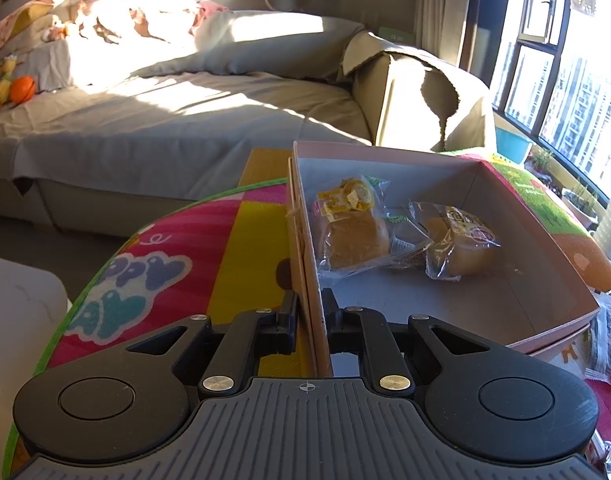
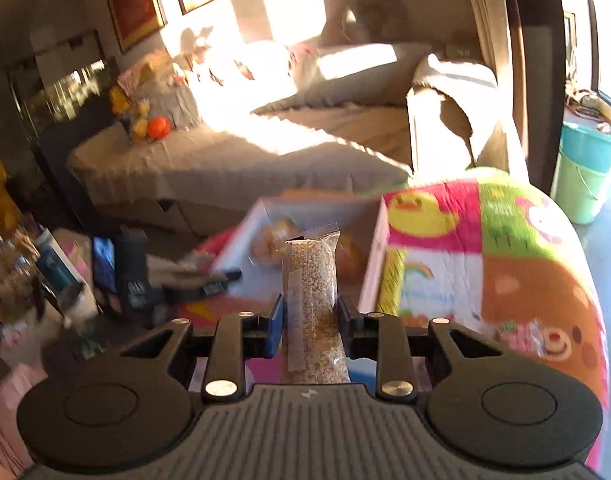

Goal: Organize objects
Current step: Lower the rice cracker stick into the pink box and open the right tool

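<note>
An open cardboard box (image 1: pixel 385 150) lies on a colourful play mat (image 1: pixel 233 240). Inside it are two clear-wrapped bread buns, one on the left (image 1: pixel 353 236) and one on the right (image 1: pixel 459 244). My left gripper (image 1: pixel 310 300) is shut on the box's near left wall, one finger inside and one outside. In the right wrist view, my right gripper (image 2: pixel 311 308) is shut on a long clear packet of pale grains (image 2: pixel 311 276). The packet sticks out forward, raised above the mat in front of the box (image 2: pixel 241 236). That view is blurred.
A grey covered sofa (image 1: pixel 185 120) stands behind the mat, with an orange ball (image 1: pixel 23 89) on it. Further snack packets (image 1: pixel 609 332) lie by the box's near right corner. Two plastic buckets (image 2: pixel 585 168) stand by the window. Bottles and clutter (image 2: pixel 65 280) fill the left.
</note>
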{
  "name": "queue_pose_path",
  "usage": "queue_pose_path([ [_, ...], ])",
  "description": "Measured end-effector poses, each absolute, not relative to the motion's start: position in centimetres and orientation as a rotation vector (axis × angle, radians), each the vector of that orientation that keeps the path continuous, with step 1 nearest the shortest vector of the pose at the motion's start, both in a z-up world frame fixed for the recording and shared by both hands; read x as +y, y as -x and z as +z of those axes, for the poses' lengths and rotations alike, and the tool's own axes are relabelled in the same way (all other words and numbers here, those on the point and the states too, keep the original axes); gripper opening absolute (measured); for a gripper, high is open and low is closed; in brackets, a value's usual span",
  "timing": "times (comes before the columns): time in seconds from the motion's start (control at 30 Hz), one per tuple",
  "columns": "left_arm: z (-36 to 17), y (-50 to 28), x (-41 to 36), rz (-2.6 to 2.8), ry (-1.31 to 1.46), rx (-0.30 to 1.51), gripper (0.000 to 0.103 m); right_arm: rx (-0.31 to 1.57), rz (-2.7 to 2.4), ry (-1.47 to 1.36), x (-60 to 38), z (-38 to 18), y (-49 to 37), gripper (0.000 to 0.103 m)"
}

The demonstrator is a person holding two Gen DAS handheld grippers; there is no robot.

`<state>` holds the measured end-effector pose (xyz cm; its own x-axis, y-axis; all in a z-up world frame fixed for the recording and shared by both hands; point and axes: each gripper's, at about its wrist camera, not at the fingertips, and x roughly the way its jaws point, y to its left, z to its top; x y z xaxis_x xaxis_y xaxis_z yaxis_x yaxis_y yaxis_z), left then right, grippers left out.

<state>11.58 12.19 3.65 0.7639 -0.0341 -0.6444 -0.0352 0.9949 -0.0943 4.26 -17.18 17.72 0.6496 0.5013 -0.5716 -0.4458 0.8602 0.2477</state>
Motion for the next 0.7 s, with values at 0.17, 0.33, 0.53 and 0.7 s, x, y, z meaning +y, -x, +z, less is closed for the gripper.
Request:
queue_pose_path([
  [0.17,3.6,-11.6,12.1,0.001,0.104,0.702,0.014,0.575,0.608,-0.172,-13.1,19.3,-8.1,0.028],
  [0.33,3.6,-11.5,12.1,0.002,0.105,0.702,0.014,0.659,0.603,-0.136,-7.9,16.2,-12.9,0.028],
  [0.53,3.6,-11.5,12.1,-0.001,0.106,0.701,0.014,0.731,0.592,-0.05,-4.0,12.1,-15.8,0.028],
  [0.7,3.6,-11.5,12.1,-0.005,0.11,0.701,0.015,0.759,0.639,-0.099,-3.9,11.0,-16.2,0.032],
])
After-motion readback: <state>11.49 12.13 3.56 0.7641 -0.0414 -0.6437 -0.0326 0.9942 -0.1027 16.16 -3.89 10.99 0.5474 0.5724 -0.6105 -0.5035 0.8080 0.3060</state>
